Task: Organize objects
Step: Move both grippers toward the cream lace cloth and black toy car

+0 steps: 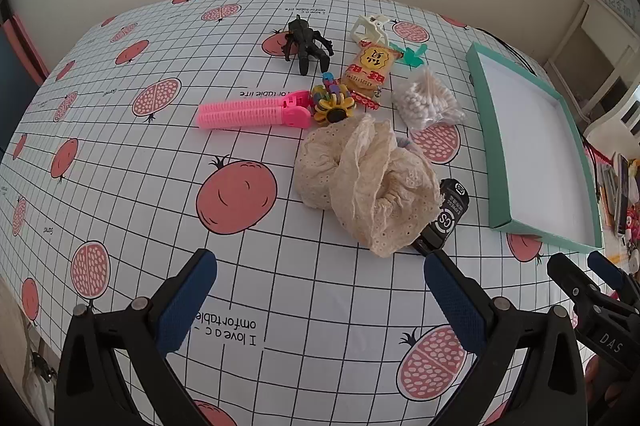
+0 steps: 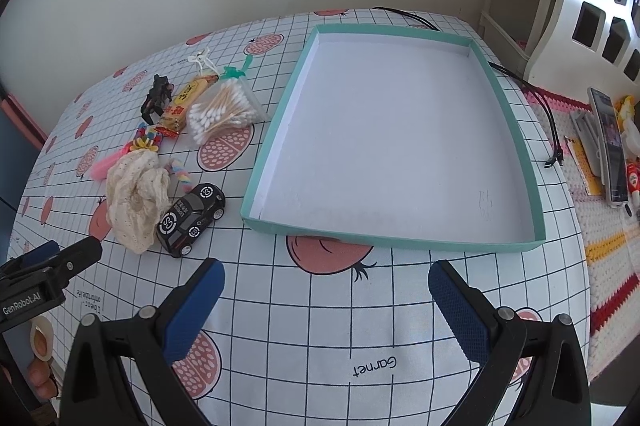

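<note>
While both tools gape wide, toy car (image 2: 192, 220) lies ahead-left of right tool (image 2: 326, 310).

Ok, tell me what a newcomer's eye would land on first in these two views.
Probably the big teal tray, white inside with nothing in it, on the right side of the pomegranate-print tablecloth. Next comes the clutter to its left: a bright pink hair clip, a crumpled cream lace cloth and a black toy car beside the cloth. Both the left gripper and the right gripper are open over bare cloth.
</note>
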The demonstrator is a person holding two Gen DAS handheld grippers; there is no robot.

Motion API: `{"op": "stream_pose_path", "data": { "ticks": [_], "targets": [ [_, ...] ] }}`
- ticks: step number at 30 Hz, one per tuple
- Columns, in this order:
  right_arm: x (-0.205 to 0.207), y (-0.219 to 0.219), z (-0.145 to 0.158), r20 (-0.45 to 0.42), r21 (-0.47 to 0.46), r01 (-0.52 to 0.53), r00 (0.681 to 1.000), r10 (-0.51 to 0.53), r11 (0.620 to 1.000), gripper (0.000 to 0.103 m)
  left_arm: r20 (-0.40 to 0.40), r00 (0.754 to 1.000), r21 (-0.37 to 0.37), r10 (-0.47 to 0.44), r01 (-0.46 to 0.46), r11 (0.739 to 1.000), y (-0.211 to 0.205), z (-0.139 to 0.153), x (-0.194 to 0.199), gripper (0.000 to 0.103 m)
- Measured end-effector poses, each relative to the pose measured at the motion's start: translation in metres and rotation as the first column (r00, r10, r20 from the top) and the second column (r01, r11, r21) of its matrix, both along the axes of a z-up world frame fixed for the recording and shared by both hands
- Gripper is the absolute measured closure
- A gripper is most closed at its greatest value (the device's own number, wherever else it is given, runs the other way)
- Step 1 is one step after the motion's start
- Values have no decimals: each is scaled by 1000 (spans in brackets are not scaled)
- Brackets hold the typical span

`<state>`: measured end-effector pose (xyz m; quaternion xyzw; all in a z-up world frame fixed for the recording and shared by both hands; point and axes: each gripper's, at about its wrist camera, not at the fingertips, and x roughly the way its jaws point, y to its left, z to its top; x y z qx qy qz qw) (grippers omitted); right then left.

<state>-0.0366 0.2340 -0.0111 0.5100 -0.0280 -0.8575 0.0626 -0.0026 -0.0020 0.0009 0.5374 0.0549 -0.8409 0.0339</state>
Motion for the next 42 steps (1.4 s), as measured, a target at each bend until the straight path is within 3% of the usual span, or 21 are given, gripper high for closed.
{"op": "stream_pose_path", "data": {
  "ticks": [12,17,24,28,32,42],
  "targets": [
    [-1,-5,-2,6,15,-16,1000,16,1000,0,2,1000,12,7,-7,1000,-1,0,-2,0],
    [-3,-9,9,-42,-8,-26,999,25,1000,0,-9,999,15,36,-36,999,-6,4,-6,0],
    [-11,-24,25,-82,-58,-52,995,47,997,0,-52,994,66,93,-89,994,-13,14,-18,0],
    [-17,-36,28,-70,-77,-80,995,75,994,0,-82,992,80,98,-91,993,-12,22,-26,0],
    [-19,-46,26,-43,-83,-96,995,93,992,0,-96,988,149,117,-102,984,-16,25,-33,0],
    [-26,-71,28,-10,-100,-117,993,117,988,0,-50,991,68,125,-121,990,-29,30,-56,0]
  ]
}}
